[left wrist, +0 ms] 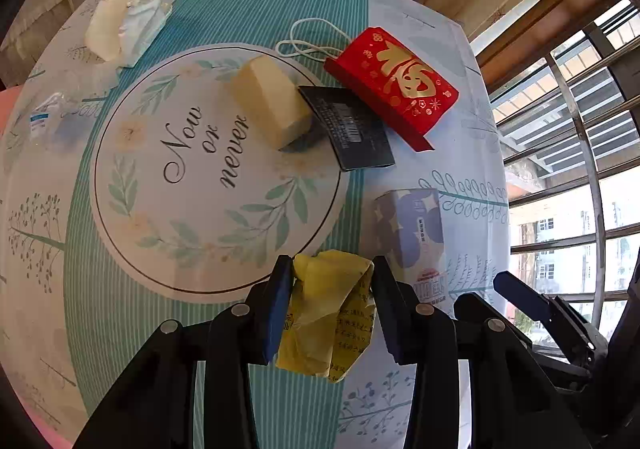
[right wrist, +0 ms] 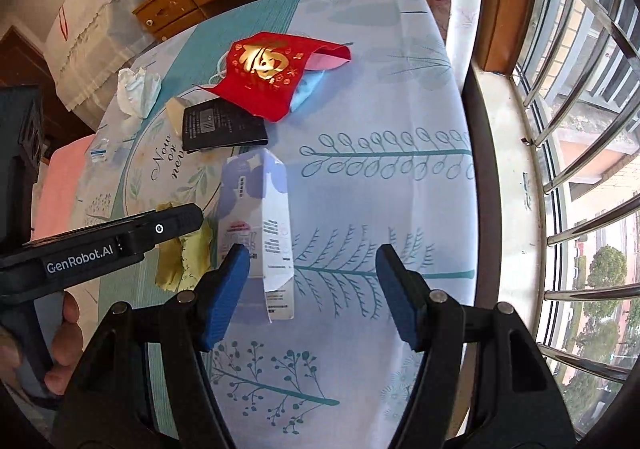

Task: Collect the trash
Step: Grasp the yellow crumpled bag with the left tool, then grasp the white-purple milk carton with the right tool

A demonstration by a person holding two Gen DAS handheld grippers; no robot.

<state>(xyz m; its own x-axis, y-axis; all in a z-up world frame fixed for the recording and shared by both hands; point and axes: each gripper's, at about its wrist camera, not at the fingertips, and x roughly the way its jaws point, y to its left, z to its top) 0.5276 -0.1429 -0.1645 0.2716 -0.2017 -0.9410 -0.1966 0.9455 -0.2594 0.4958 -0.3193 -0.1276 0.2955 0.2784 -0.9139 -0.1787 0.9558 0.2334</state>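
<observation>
We see left gripper (left wrist: 332, 277) clamping crumpled yellow wrapper (left wrist: 328, 313) on worktop (left wrist: 208, 329). Right gripper (right wrist: 308, 285) gapes wide, holds nothing, left pad against lilac carton (right wrist: 260, 225) lying beside wrapper.

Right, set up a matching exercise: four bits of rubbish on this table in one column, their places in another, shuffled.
1. crumpled yellow paper wrapper
2. lilac milk carton
3. red envelope with gold character
4. crumpled white tissue

A. far left corner of the table
B. between the left gripper's pads
C. over a white-looped face mask
D. beside the right gripper's left pad

Pairs: 1-B, 2-D, 3-C, 4-A
</observation>
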